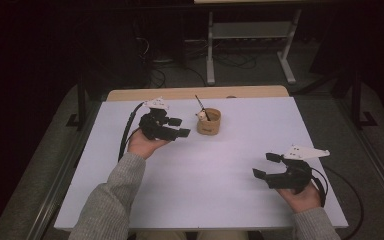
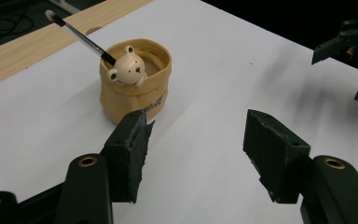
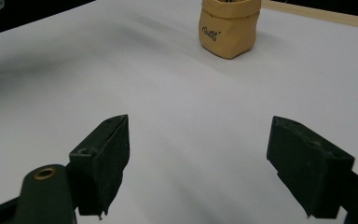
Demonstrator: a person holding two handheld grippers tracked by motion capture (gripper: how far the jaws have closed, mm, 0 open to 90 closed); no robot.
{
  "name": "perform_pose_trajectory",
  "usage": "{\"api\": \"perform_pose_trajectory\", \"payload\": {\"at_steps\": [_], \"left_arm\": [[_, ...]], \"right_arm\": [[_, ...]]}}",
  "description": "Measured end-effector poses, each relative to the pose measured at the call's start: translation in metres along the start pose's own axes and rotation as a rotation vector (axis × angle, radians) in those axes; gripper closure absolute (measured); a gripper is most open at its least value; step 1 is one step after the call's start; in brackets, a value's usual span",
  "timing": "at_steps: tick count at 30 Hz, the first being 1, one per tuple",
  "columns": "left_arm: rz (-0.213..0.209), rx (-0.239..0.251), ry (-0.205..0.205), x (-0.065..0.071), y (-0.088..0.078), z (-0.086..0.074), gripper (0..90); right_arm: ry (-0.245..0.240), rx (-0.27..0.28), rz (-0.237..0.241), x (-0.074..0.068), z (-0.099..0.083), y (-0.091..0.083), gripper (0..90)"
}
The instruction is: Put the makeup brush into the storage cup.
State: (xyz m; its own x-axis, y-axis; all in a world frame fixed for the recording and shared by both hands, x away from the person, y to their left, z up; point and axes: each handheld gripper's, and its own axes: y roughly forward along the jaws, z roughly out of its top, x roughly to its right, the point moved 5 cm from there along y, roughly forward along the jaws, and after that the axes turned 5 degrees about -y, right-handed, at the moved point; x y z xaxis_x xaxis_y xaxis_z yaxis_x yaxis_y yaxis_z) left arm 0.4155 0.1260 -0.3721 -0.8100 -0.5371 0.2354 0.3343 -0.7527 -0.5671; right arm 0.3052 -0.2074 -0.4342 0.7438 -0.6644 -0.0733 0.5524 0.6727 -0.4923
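A small tan pot [image 1: 208, 122] shaped like a sack stands near the back middle of the white table [image 1: 200, 200]. In the left gripper view the pot [image 2: 135, 88] holds a cream bear head [image 2: 129, 69] and a thin black-and-white stick [image 2: 77, 36] leaning out to the back left. My left gripper [image 1: 179, 127] is open just left of the pot, jaws apart with nothing between them [image 2: 193, 154]. My right gripper [image 1: 266, 165] is open at the front right, far from the pot [image 3: 230, 27], its jaws wide over bare table [image 3: 198, 163].
A wooden strip [image 1: 195, 93] runs along the table's far edge. Beyond it on the dark floor stands a grey metal frame [image 1: 250, 40] among cables. Black rails flank the table on both sides. The right gripper's jaws [image 2: 349, 51] show far off in the left gripper view.
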Motion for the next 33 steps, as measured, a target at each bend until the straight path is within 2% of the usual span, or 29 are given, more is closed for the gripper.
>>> {"api": "perform_pose_trajectory", "payload": {"at_steps": [11,15,18,22,27,33], "left_arm": [[-0.01,-0.003,0.012,0.007,-0.007,-0.014,36.5],[0.003,-0.005,0.021,0.01,-0.012,-0.02,34.9],[0.009,0.002,0.012,0.011,-0.016,-0.024,34.0],[0.025,-0.009,0.025,0.015,-0.02,-0.027,32.1],[0.041,0.011,0.041,0.021,-0.027,-0.03,31.1],[0.052,0.02,0.033,0.022,-0.033,-0.042,28.8]], "right_arm": [[0.002,0.007,-0.007,0.001,0.001,0.001,20.0],[0.005,0.011,-0.009,0.001,0.002,0.0,20.0],[0.003,0.004,-0.01,0.001,0.001,0.001,20.0],[0.003,0.001,-0.01,0.0,0.002,0.002,20.0],[0.004,0.0,-0.012,0.0,0.002,0.002,19.9],[0.004,-0.002,-0.015,0.0,0.002,0.002,19.9]]}}
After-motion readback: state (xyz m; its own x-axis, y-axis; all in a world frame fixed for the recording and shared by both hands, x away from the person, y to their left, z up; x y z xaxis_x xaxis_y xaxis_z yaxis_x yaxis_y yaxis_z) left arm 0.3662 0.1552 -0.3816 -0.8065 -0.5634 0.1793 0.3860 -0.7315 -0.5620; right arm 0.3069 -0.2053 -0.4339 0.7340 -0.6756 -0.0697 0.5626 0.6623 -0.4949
